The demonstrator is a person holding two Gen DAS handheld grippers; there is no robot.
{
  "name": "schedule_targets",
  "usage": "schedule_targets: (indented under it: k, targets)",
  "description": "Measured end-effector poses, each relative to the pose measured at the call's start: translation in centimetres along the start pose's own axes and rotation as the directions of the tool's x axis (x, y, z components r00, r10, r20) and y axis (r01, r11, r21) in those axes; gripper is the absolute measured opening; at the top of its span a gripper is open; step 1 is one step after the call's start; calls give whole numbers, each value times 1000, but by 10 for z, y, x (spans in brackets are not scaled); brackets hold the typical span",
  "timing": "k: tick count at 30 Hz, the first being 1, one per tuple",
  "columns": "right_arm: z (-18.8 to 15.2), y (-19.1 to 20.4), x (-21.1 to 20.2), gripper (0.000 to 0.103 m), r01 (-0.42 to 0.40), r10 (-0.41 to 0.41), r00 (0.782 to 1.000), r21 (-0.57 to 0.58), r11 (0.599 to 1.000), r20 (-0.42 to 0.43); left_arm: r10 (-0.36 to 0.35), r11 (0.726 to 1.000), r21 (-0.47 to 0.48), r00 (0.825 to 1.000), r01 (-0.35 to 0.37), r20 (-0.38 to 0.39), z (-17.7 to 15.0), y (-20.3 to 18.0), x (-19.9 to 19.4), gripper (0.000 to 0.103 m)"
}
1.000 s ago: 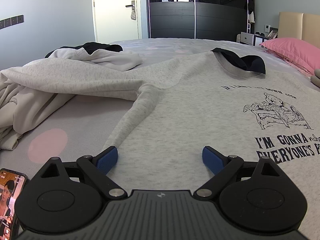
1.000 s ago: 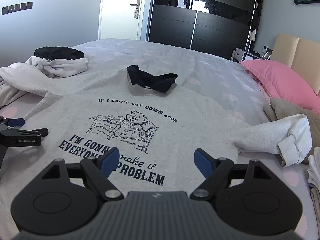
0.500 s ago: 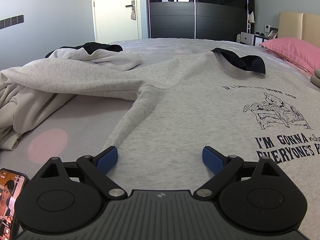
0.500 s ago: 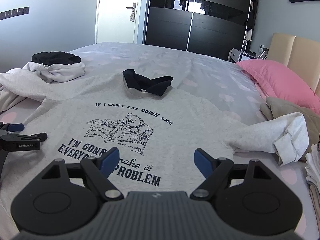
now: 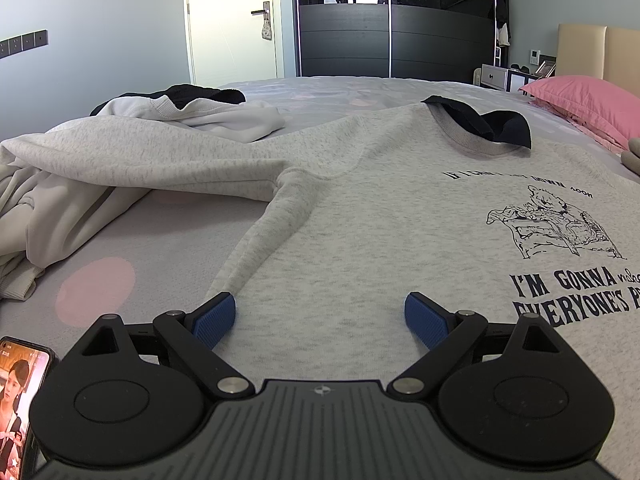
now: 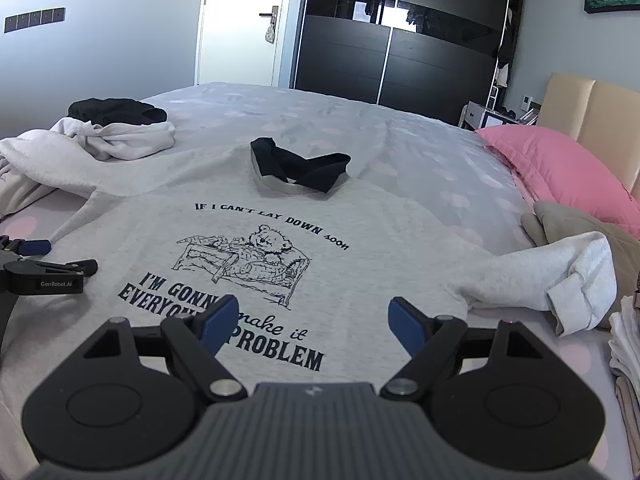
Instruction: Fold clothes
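Nothing of note has moved on the left side since the earlier frames; the right wrist view has tipped slightly, with the bed's far edge sitting a little lower in frame than a second ago, though the garment itself lies as it did. Grey sweatshirt [image 6: 240, 216] lies face up, spread flat on the bed [image 6: 400, 148], printed front toward the cameras, black-lined collar [image 6: 298, 168] at the far end; judged laid out this way so that sleeves and sides can be folded inward. Left gripper [image 5: 320, 320] hangs over the near left part of the body, close to where the left sleeve [image 5: 120, 160] runs off toward a loose pile of pale clothes [image 5: 36, 216]; jaws wide apart, nothing between the pads. Right gripper [image 6: 310, 320] hangs over the near hem below the print, jaws likewise spread and empty. Right sleeve [image 6: 560, 276] lies out to the right, cuff doubled over, just beside a beige garment [image 6: 592, 232] and a folded stack [image 6: 628, 340] at the right edge. Pink pillow [image 6: 560, 160] lies far right. Phone [image 5: 20, 392] lies near left. Folding judged not yet begun; both grippers look poised for a first grasp.
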State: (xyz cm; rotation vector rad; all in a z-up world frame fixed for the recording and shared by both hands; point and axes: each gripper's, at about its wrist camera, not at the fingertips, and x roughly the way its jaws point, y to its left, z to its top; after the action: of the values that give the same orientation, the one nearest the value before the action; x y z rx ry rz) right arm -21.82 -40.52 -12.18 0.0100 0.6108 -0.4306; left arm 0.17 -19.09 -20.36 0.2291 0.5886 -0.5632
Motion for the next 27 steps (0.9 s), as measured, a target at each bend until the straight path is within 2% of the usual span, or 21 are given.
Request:
schedule_targets:
  k: [10,14,20,24,27]
  targets:
    - [-2,8,1,84,-16,16,1000,-32,999,1,3,1000,2,1000,-3,2,0,-1,0,93]
    - [-4,5,7,84,5,-5,1000,-24,1000,-22,-4,1000,-4,1000,4,-1,0,1,0,93]
    - [-7,-41,21,84,104,-89,990,131,986,-113,-19,1000,11,1000,19,-21,7,1,-2,93]
    - [-5,-83,29,82,189,-151,973,224,956,-174,-34,999,15,998,35,-48,25,-3,0,93]
    - [0,-124,33,80,264,-210,956,286,921,-206,-42,999,23,999,43,-29,41,-8,-2,93]
